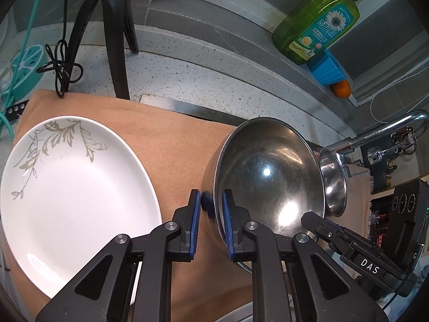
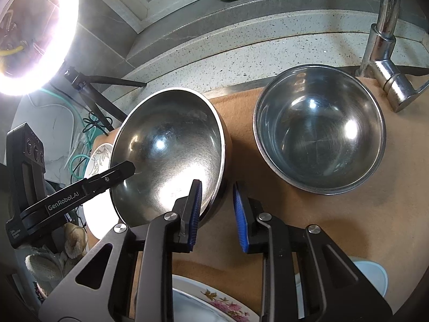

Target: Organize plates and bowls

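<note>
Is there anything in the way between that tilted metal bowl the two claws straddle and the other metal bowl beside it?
Nothing visible. Only bare brown cloth lies between the tilted steel bowl and the upright steel bowl. The right gripper straddles the tilted bowl's near rim; the left gripper straddles its opposite rim.

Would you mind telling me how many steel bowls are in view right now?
2. One bowl sits tilted between both claws, the left claw and the right claw each straddling its rim. The other stands upright near the faucet. More may be hidden.
</note>
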Demonstrator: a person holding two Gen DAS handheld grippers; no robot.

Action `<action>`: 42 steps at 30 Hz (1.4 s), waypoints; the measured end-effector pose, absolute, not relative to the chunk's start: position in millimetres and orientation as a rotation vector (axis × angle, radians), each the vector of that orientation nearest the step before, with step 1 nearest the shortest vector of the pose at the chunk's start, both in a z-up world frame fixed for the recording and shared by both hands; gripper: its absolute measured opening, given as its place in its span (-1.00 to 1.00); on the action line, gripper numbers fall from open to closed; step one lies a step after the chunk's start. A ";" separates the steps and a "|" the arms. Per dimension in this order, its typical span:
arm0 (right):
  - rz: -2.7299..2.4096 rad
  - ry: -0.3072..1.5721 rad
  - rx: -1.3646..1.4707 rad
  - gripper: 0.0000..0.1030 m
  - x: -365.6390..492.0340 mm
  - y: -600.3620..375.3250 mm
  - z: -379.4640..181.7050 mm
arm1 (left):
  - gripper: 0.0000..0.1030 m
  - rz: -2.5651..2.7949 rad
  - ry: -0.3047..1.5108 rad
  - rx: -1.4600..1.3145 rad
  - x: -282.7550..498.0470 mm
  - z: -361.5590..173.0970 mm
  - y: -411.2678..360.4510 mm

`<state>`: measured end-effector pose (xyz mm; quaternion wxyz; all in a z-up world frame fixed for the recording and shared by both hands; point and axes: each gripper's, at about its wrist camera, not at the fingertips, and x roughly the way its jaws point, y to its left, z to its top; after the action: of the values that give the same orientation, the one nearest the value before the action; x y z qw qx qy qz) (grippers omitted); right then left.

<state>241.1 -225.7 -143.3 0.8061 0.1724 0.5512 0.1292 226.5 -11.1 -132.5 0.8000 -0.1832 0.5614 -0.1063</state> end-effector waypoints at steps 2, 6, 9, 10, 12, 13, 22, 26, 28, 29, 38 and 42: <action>0.276 1.180 0.369 -0.52 240.8 -225.9 -143.3 | -0.71 -0.230 1.206 -0.390 226.8 -132.8 -11.5; 0.277 1.177 0.373 -0.52 241.4 -226.2 -143.2 | -0.71 -0.236 1.211 -0.378 226.8 -133.3 -11.9; 0.270 1.171 0.371 -0.52 241.2 -227.9 -142.1 | -0.71 -0.235 1.204 -0.373 225.7 -131.8 -11.3; 0.267 1.166 0.367 -0.52 240.0 -229.0 -140.9 | -0.70 -0.231 1.201 -0.371 225.2 -131.2 -11.4; 0.260 1.158 0.362 -0.52 239.4 -230.3 -137.6 | -0.70 -0.229 1.192 -0.373 224.3 -129.1 -9.2; 0.258 1.153 0.358 -0.52 238.3 -231.1 -136.1 | -0.70 -0.228 1.189 -0.375 224.0 -128.2 -8.1; 0.213 1.059 0.328 -0.51 230.5 -240.0 -107.7 | -0.63 -0.203 1.154 -0.378 219.3 -116.5 7.9; 0.224 1.035 0.314 -0.51 230.4 -235.4 -96.9 | -0.63 -0.190 1.140 -0.384 217.6 -111.6 18.1; 0.233 1.028 0.310 -0.51 230.1 -229.7 -93.4 | -0.63 -0.181 1.135 -0.388 216.3 -110.7 23.4; 0.240 1.025 0.308 -0.51 229.6 -226.4 -92.0 | -0.63 -0.175 1.132 -0.390 215.5 -110.3 25.8; 0.348 1.010 0.260 -0.51 223.2 -186.1 -79.3 | -0.63 -0.100 1.117 -0.420 203.6 -110.5 68.2; 0.414 1.025 0.247 -0.51 218.1 -163.7 -78.2 | -0.63 -0.065 1.114 -0.434 197.1 -111.7 87.9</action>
<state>218.1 -163.7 -78.2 0.8440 0.1170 0.4853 0.1959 197.1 87.9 -111.7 0.8260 -0.2041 0.5245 -0.0306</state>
